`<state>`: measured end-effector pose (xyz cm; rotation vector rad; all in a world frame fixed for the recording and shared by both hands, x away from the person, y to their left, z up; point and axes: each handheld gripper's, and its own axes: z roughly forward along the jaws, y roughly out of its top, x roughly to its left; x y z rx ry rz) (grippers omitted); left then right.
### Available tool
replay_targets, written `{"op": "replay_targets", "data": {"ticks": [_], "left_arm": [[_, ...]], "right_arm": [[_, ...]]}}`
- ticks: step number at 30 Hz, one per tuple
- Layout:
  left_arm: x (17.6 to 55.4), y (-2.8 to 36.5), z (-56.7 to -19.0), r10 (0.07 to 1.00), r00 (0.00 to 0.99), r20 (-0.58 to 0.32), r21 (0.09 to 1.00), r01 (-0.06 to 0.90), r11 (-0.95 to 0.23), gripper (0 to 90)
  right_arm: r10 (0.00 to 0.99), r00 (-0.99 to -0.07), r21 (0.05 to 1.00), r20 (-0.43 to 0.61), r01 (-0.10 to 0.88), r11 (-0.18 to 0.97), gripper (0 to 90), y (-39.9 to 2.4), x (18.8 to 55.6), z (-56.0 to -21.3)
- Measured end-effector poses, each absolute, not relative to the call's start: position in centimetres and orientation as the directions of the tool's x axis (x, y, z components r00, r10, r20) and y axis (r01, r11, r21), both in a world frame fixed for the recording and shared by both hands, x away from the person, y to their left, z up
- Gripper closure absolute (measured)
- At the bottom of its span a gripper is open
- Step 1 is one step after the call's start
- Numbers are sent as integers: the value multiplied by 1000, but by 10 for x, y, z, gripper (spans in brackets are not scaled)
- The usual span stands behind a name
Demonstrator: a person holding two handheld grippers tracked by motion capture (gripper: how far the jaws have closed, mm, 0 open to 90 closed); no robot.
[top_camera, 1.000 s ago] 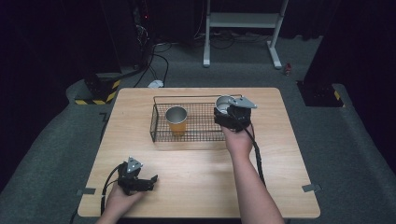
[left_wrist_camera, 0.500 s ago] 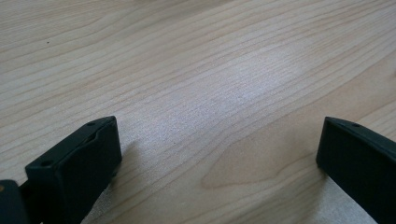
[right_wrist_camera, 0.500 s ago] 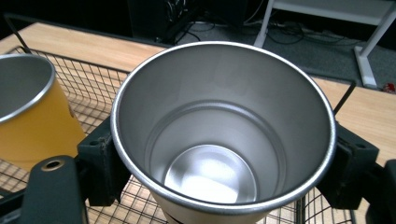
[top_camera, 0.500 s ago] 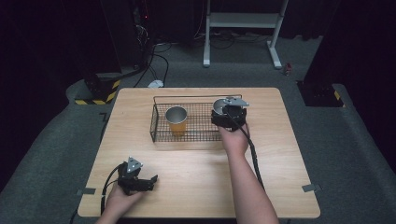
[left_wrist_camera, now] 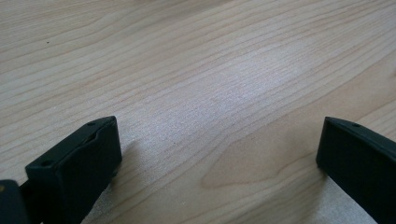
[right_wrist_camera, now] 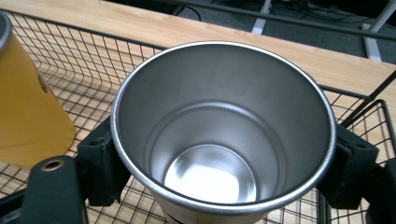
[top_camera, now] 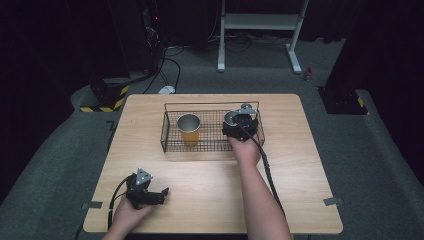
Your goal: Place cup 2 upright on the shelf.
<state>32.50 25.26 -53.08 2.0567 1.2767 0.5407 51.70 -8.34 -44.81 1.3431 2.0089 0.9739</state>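
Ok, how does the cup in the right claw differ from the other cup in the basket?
The steel cup is bare metal outside; the yellow cup has a yellow outer wall. The steel cup is clamped in the right claw at the wire basket's right end; the yellow cup stands free, left. Both are upright, open and metal-lined.

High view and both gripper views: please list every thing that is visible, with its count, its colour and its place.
Table: one, light wood, centre of the high view.
Wire basket: one, black, far half of the table.
Yellow cup: one, yellow with a metal rim, left part of the basket.
Steel cup: one, silver, upright, right part of the basket, between the jaws.
White frame: one, on the floor behind the table.
Right hand-held gripper: black, shut on the steel cup.
Left hand-held gripper: black, open, near left of the table.
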Motion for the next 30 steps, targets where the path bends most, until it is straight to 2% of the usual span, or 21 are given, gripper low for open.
{"op": "replay_targets", "data": {"ticks": [30], "left_arm": [[324,252,-531,898,439,2,711,631,-311,5]], "right_arm": [[927,-375,724,-19,635,271,185,-75,532,-467]]}}
